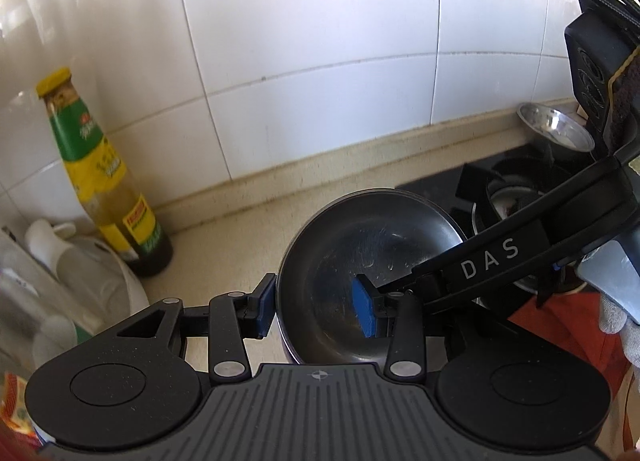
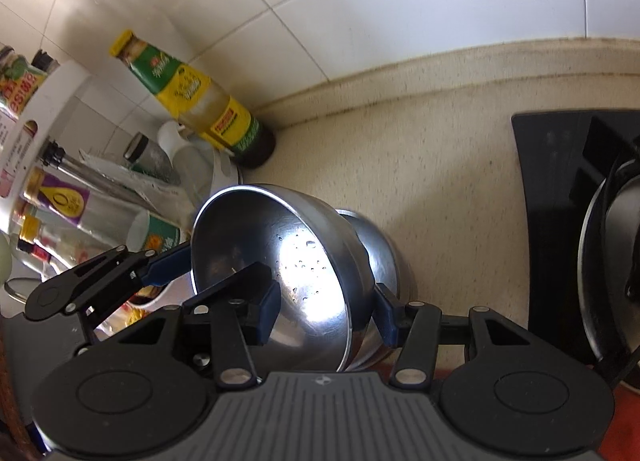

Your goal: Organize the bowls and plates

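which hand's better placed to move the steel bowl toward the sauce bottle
Likely left: the left gripper pinches the round steel bowl at the rim nearest the green-and-yellow sauce bottle; the right gripper holds the opposite side.

The bowl's (image 1: 360, 261) near rim is hidden behind the left gripper's body, and a second bowl (image 2: 376, 253) shows only as a sliver behind it. Beside the bottle (image 2: 200, 101), jar labels (image 2: 20, 89) are blurred and cut off by the edge.

A tilted steel bowl (image 2: 280, 261) is clamped at its rim by the right gripper (image 2: 326, 313), over a second steel bowl (image 2: 380, 257) to its right. The left gripper (image 2: 164, 269) is seen touching the rim's left side. A sauce bottle (image 2: 192, 97) stands far left on the beige counter (image 2: 440, 181).
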The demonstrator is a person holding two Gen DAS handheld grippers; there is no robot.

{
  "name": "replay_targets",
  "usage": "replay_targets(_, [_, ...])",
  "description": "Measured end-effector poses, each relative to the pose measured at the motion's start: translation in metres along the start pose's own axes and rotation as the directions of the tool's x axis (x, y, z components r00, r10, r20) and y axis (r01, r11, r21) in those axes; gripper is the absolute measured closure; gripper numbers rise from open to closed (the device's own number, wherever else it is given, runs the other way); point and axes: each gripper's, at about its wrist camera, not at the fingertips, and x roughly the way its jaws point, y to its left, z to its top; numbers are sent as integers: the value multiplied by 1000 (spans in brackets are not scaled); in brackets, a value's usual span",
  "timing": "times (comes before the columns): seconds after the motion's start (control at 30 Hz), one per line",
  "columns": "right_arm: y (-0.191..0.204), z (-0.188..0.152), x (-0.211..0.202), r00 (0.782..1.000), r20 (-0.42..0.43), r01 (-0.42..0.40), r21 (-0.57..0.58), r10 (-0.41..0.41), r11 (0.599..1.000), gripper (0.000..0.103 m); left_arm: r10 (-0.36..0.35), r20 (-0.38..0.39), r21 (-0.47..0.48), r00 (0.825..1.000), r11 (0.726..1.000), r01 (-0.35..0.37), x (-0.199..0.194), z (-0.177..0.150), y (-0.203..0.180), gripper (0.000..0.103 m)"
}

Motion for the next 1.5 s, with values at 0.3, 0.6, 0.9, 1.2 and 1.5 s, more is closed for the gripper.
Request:
replay_targets(0.3, [3,0,19,997,-52,54,-36,-56,998,51,-4,-60,-32,998,999,2,11,-18,6,48])
replay_targets(0.6, [-1,10,20,997,-42,58,-59,-60,997,51,-35,-41,-100,999,994,31,14,-24,22,25])
replay_targets(0.9, [1,6,10,999,-11,42,-77,-43,996,49,-85,133,-202,987,973,111,-20,-31,44,9])
replay_targets(1.2, [4,0,-1,998,27,54,-97,-52,994,48,-60,380,-276,923,945,175,-87,-30,62,0])
replay_targets(1.5, [5,0,-12,997,74,37,-103,-29,994,45,-12,590,-263,807,942,207,-138,-41,53,0])
